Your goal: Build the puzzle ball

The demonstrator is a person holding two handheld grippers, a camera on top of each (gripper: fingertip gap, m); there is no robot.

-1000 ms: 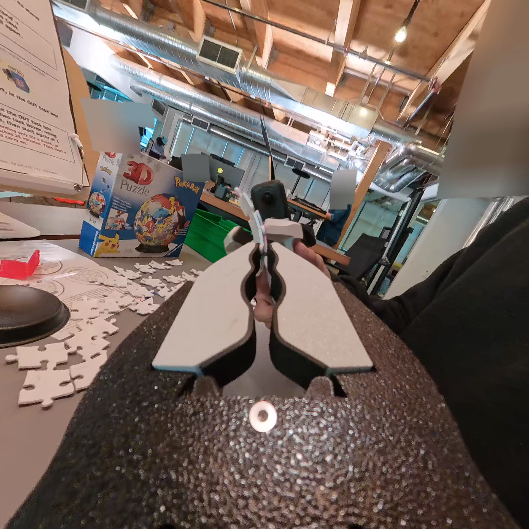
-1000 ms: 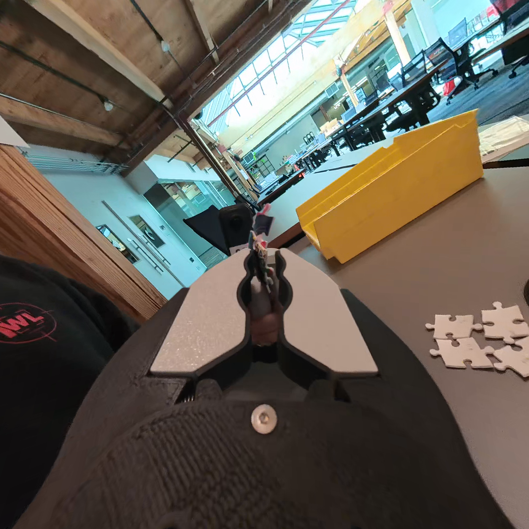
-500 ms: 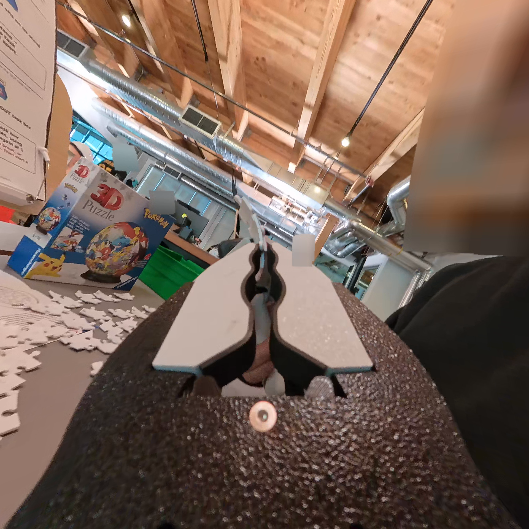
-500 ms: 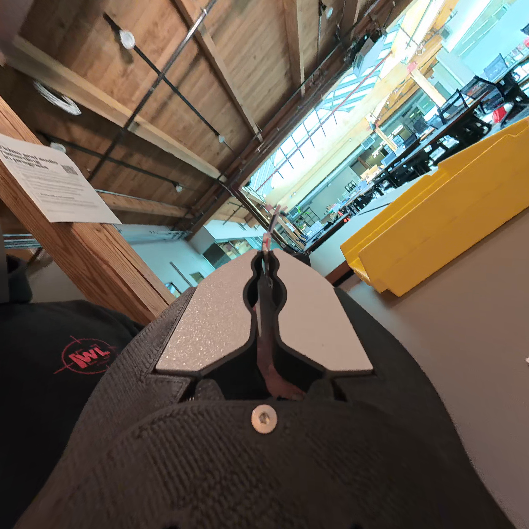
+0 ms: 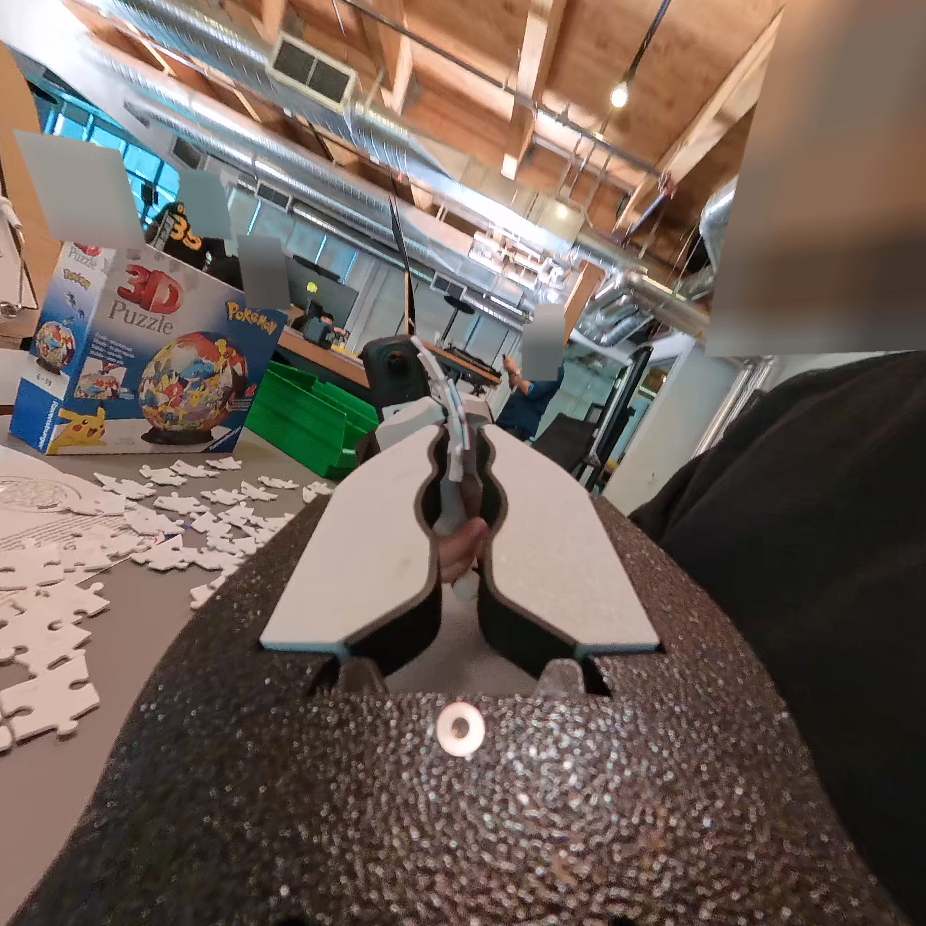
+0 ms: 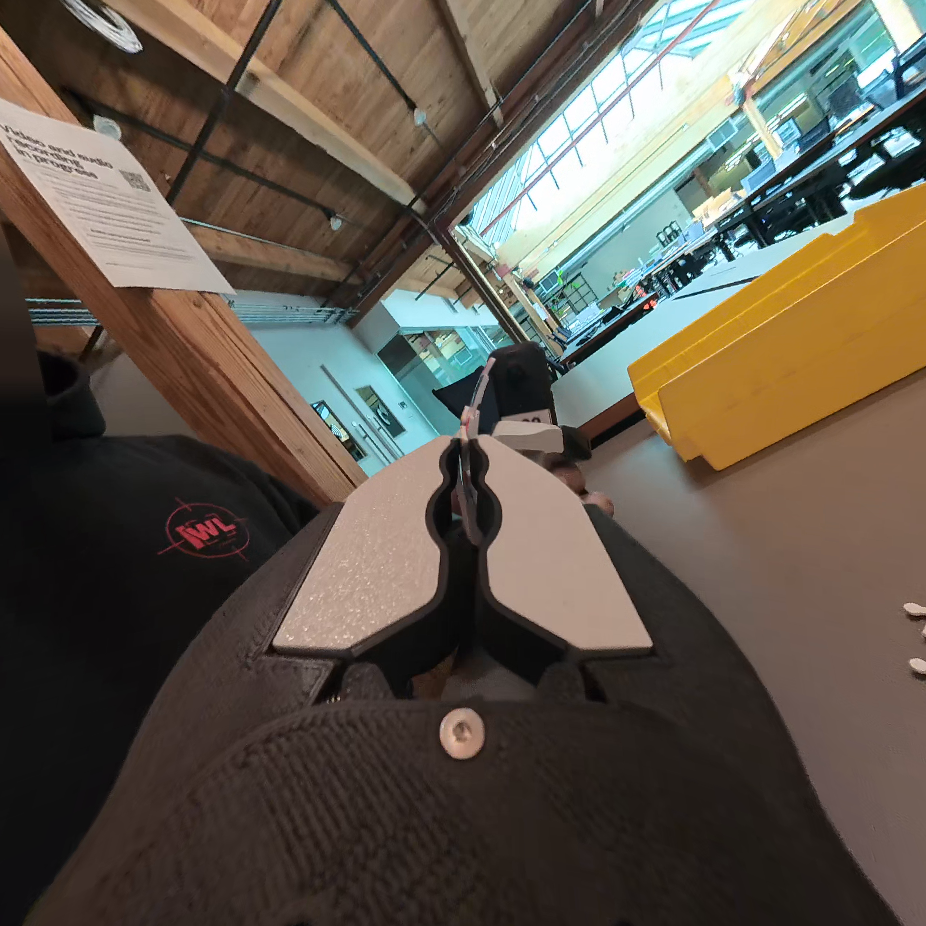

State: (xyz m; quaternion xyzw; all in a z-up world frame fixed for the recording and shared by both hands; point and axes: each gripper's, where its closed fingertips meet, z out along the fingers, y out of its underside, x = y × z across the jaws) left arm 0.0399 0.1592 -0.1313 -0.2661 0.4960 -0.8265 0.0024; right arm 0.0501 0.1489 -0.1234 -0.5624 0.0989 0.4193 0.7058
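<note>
My left gripper [image 5: 461, 435] is shut on a curved strip of joined puzzle pieces [image 5: 453, 401], seen edge-on and rising past the fingertips. My right gripper [image 6: 468, 443] is shut on a curved strip of puzzle pieces [image 6: 471, 426], also edge-on. The two grippers face each other, held up above the table, tips almost touching. The right gripper's finger [image 5: 411, 421] shows just beyond my left one. The left gripper's finger [image 6: 526, 433] shows beyond my right one. Whether both hold the same strip I cannot tell. Many loose white puzzle pieces [image 5: 165, 506] lie face down on the grey table.
The blue puzzle box [image 5: 135, 351] stands at the back left, with green bins [image 5: 310, 421] beside it. A yellow bin [image 6: 776, 361] sits on the table to the right. A few loose pieces [image 6: 917, 614] lie at the right edge. A person's dark sleeve [image 5: 801, 551] is close by. Only a small space, under 4 cm, lies between the two pairs of fingers.
Both views tipped up toward the ceiling half a second ago and have come back down. Both grippers have stayed shut on the pieces and close together.
</note>
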